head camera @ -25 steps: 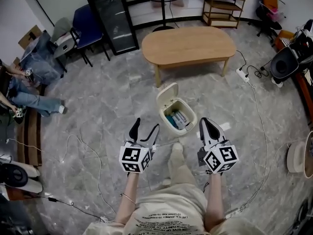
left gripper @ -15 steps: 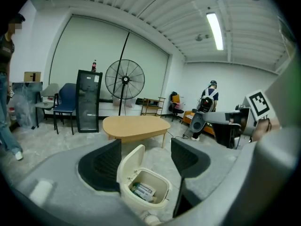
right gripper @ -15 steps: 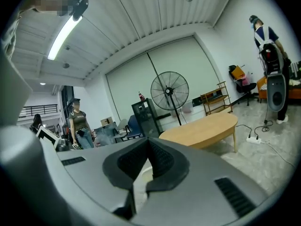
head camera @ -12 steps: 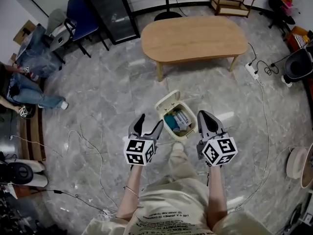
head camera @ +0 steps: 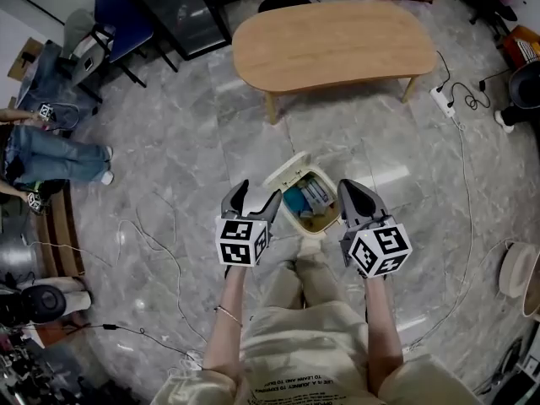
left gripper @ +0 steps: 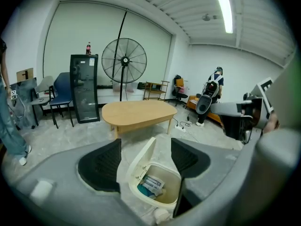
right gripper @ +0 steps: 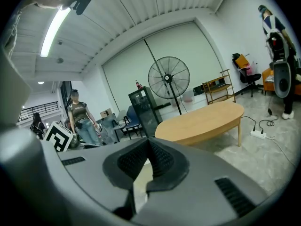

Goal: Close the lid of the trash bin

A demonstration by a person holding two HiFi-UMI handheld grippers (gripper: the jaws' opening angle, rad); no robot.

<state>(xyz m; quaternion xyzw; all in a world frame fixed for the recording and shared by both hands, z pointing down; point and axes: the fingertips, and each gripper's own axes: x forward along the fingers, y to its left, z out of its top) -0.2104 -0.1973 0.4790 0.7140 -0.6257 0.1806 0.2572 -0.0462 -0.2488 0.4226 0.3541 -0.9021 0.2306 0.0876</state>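
A big grey floor (head camera: 169, 184) is spreading out all around. A long wooden table (head camera: 333, 45) is standing on the far side, and a black cabinet (head camera: 169, 7) is standing to the left of it. A tall fan (left gripper: 124, 60) is standing just right of the cabinet. A person is standing at the near side and looking down, with one foot (head camera: 310, 245) just near of the bin (left gripper: 160, 202). The small cream bin is sitting on the floor, near of the table and well apart from it. It is showing between the two grippers, a little farther off than they are. Its lid (head camera: 283, 169) is standing up on the far left side, so the bin is open. The left gripper (head camera: 256, 194) is hanging just left of the bin with its jaws wide apart, and it is holding nothing. The right gripper (head camera: 350, 191) is hanging just right of the bin with its jaws pressed together, and nothing is between them. Thin wires (head camera: 143, 234) are lying on the floor to the left. Some blue and white rubbish (head camera: 308, 197) is lying inside the bin.
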